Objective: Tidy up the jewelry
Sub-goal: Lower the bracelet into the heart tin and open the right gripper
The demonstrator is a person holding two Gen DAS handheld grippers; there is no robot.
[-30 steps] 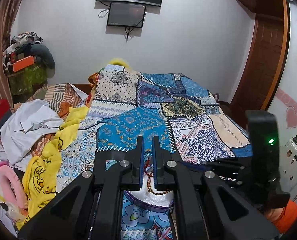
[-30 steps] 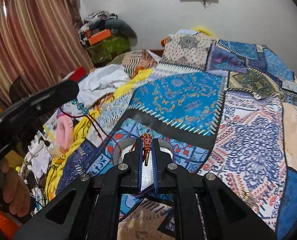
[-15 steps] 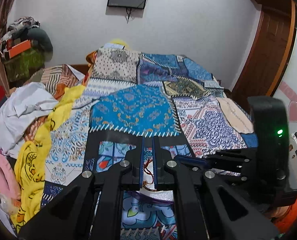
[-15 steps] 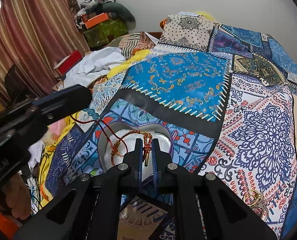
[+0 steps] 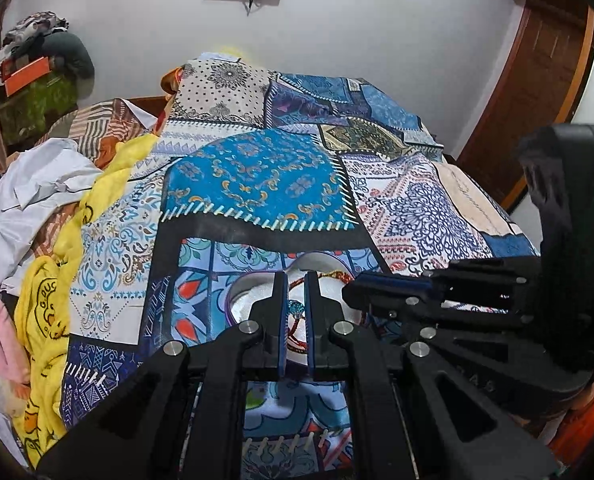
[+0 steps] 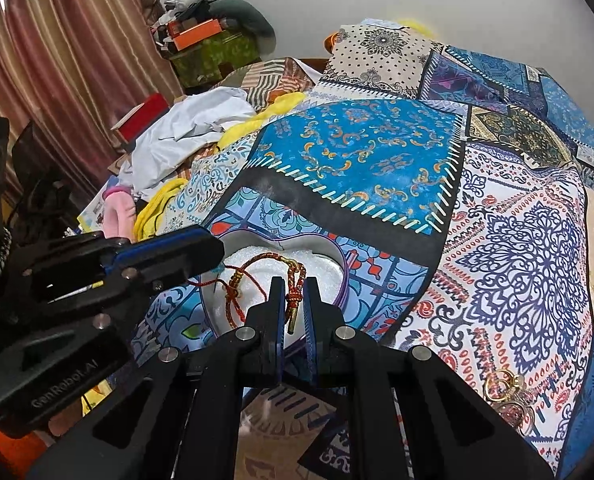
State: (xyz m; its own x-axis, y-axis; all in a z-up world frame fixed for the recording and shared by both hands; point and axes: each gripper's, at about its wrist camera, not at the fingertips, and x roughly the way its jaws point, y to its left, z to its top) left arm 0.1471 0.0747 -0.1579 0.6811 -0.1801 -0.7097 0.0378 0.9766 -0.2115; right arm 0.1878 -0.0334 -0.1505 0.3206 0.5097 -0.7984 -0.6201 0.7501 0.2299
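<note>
A heart-shaped box (image 6: 329, 258) with a purple rim and white padding lies on the patchwork bedspread; it also shows in the left wrist view (image 5: 237, 300). A red and gold thread bracelet (image 6: 273, 258) drapes over the padding. My right gripper (image 6: 294, 294) is shut on the bracelet's tasselled end, just above the box. My left gripper (image 5: 295, 304) is shut on the bracelet's other end with blue beads (image 5: 295, 307), over the box's left side. The left gripper's fingers (image 6: 169, 254) reach in from the left in the right wrist view.
Gold rings (image 6: 503, 386) lie on the bedspread at the right. Crumpled white cloth (image 6: 185, 128), yellow cloth (image 5: 49, 312) and a pink item (image 6: 119, 210) crowd the bed's left edge. A wooden door (image 5: 537, 72) stands at the right.
Both grippers have lowered the bracelet toward the box. Its loop now rests on the white padding, and both views sit closer to the bedspread.
</note>
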